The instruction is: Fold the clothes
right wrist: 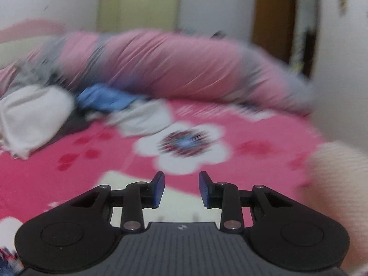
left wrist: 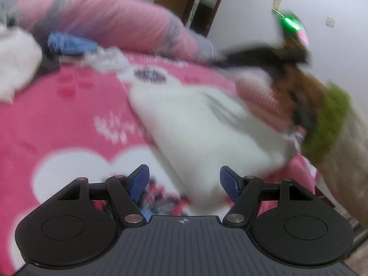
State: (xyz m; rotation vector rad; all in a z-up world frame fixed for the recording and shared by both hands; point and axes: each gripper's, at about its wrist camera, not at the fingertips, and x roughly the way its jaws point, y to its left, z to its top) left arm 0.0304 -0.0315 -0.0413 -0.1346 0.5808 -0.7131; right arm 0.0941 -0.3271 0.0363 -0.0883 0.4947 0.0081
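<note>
A white garment (left wrist: 195, 126) lies across the pink flowered bed cover (left wrist: 69, 115), blurred, its near end reaching down between my left gripper's fingers. My left gripper (left wrist: 184, 181) stands open over it, and its blue pads (left wrist: 139, 179) do not press the cloth. At the upper right, a hand in a green sleeve (left wrist: 326, 119) carries the blurred right gripper (left wrist: 253, 56) past the garment's far edge. In the right wrist view, my right gripper (right wrist: 181, 188) is open above the bed cover (right wrist: 92, 172) with nothing between its pads.
A pile of clothes lies at the back left: a white piece (right wrist: 34, 119), a blue one (right wrist: 103, 99) and a pale one (right wrist: 142, 117). A rolled pink and grey quilt (right wrist: 172, 64) runs along the back. Pale knit cloth (right wrist: 333, 184) fills the right edge.
</note>
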